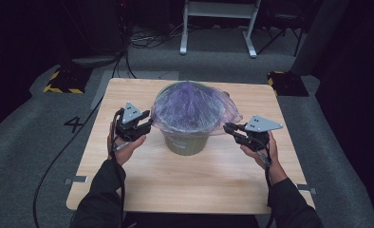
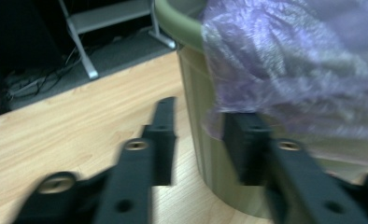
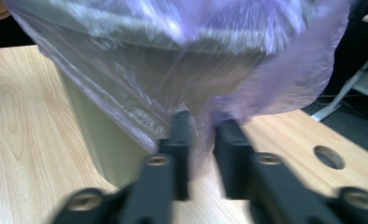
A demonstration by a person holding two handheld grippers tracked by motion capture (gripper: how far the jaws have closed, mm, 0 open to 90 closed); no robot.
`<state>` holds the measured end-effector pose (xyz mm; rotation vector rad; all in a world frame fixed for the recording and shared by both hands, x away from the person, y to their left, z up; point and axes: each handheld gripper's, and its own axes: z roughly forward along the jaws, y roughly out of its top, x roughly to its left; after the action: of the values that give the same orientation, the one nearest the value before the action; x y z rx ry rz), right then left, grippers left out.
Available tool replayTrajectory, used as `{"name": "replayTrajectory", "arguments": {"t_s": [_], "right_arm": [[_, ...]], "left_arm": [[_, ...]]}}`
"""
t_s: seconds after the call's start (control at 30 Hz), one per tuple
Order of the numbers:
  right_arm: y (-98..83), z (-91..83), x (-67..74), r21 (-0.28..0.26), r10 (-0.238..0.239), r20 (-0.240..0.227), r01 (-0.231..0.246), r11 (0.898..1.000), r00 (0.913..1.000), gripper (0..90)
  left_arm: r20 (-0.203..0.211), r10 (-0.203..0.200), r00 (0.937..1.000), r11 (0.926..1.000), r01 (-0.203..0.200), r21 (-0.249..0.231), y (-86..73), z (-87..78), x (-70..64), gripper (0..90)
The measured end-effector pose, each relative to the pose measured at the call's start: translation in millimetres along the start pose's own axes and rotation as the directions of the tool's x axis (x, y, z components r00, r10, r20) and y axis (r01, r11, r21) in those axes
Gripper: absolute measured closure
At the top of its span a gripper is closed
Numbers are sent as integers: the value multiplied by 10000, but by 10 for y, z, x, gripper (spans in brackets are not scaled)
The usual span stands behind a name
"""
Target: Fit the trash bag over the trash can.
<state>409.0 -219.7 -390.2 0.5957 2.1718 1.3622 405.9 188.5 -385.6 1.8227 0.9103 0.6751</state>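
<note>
An olive-green bin (image 1: 185,142) stands mid-table with a purple plastic bag (image 1: 190,107) stretched over its rim. My left gripper (image 1: 147,126) is at the bin's left side. In the left gripper view the bin's wall (image 2: 194,93) shows between its parted jaws (image 2: 201,112), and the bag's hem (image 2: 289,70) hangs at the right jaw's tip without being pinched. My right gripper (image 1: 228,128) is at the bin's right side. Its jaws (image 3: 201,116) stand a little apart, with loose film of the bag (image 3: 173,46) hanging in the gap beside the bin (image 3: 102,140).
The wooden table (image 1: 175,180) has a hole (image 3: 329,156) near its right side. A white-legged frame (image 1: 218,28) stands on the floor behind it. Striped yellow-and-black bases (image 1: 61,80) (image 1: 285,80) sit off the far corners. A cable (image 1: 57,161) trails left.
</note>
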Motion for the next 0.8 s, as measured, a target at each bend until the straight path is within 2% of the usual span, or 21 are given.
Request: {"name": "replayTrajectory", "arguments": {"t_s": [0.07,0.13,0.2,0.27,0.37,0.53,0.57,0.63,0.7,0.73,0.77,0.8], "right_arm": [[16,-63,17,-99,-160,94,161,9998,9998,613],[44,-147,28,-194,-238,163,241,9995,9996,496],[76,-221,47,-273,-403,336,412,9988,9986,415],[109,-285,66,-341,-532,604,553,9979,9968,368],[155,-370,103,-438,-739,820,777,9960,9939,307],[126,-388,96,-166,-609,910,626,9979,9940,250],[114,-389,86,-158,-521,896,537,9984,9946,249],[86,-393,54,-208,-334,814,352,9992,9961,251],[79,-395,38,-265,-264,828,287,9992,9962,269],[80,-400,38,-296,-284,892,311,9991,9956,279],[83,-405,40,-322,-326,989,359,9988,9946,295],[86,-415,43,-338,-376,1093,415,9986,9933,306]], "left_arm": [[67,-19,10000,9998,21,-222,-19,-74,12,530],[108,-27,9999,9993,31,-364,-30,-156,30,429],[259,-41,9997,9988,54,-484,-40,-235,40,365],[275,20,9996,9979,-2,-649,-43,-312,27,311],[213,369,9991,9947,-347,-967,-11,-428,-26,257],[252,804,9964,9872,-761,-1400,76,-537,-112,212],[243,869,9959,9856,-824,-1479,92,-545,-133,214],[331,956,9949,9872,-905,-1310,129,-533,-158,219],[320,1144,9929,9856,-1093,-1293,157,-518,-184,275],[262,1216,9922,9859,-1177,-1190,170,-505,-191,339],[211,1237,9921,9866,-1206,-1102,178,-491,-193,453],[227,1243,9920,9875,-1214,-1002,182,-470,-185,497]]}}
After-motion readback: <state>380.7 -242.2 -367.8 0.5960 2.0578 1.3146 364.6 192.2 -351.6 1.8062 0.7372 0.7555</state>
